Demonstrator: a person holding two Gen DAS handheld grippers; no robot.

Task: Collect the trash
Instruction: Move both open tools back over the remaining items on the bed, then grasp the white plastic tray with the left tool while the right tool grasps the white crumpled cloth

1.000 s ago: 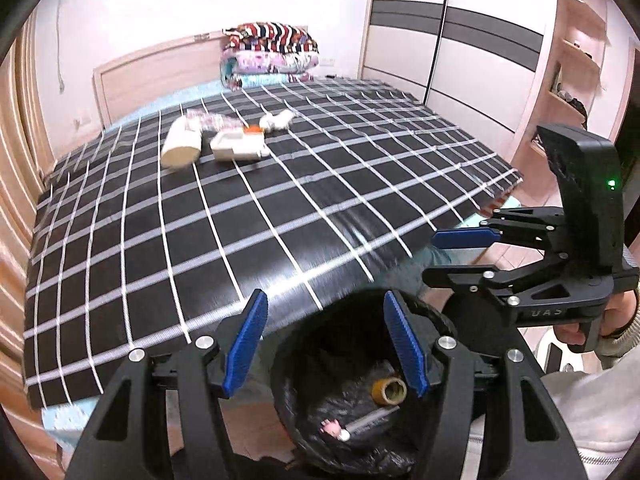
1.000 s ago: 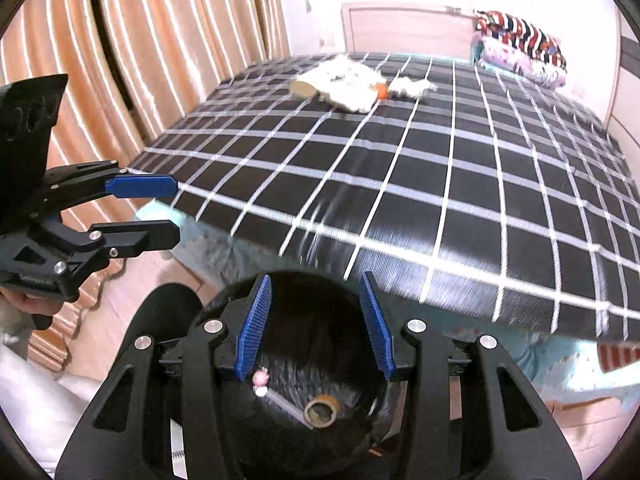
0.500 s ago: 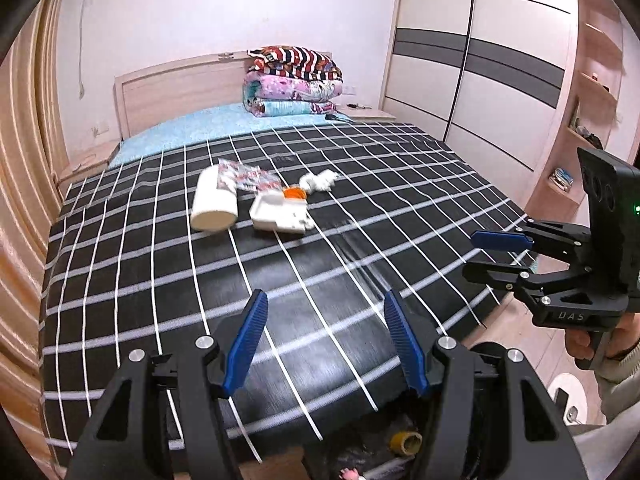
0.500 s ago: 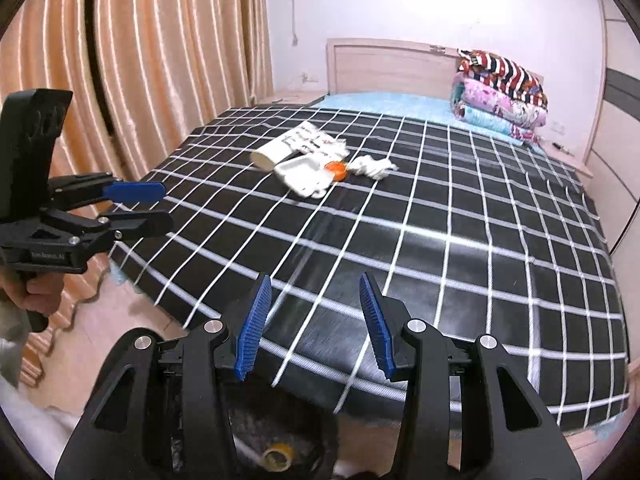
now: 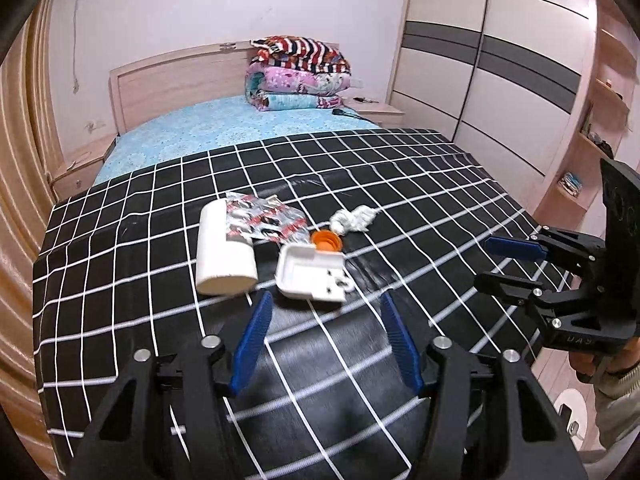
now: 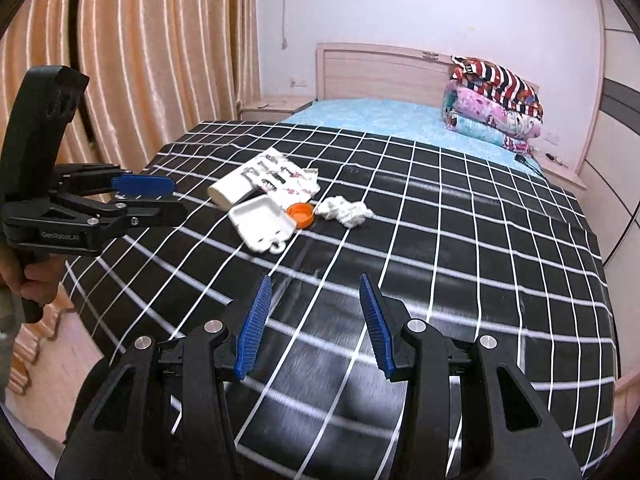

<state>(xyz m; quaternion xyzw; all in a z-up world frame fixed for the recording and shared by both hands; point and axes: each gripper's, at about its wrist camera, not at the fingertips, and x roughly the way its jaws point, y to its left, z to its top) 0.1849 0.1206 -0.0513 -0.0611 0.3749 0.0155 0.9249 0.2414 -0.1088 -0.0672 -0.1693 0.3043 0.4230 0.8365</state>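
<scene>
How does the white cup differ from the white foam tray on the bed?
Shape: the white cup is a tall cylinder; the white foam tray is a shallow, roughly rectangular box.
Pose: the cup lies on its side with one round end toward the left camera; the tray sits flat, hollow side up.
Neighbours: the cup rests against the printed wrapper; the tray touches the orange cap.
Both are white, side by side on the checked cover, ungripped.

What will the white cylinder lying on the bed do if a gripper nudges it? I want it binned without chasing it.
The white cylinder lies on its side, so it would probably roll. It looks hollow and light, and likely slick. The soft checked cover may slow it.
</scene>
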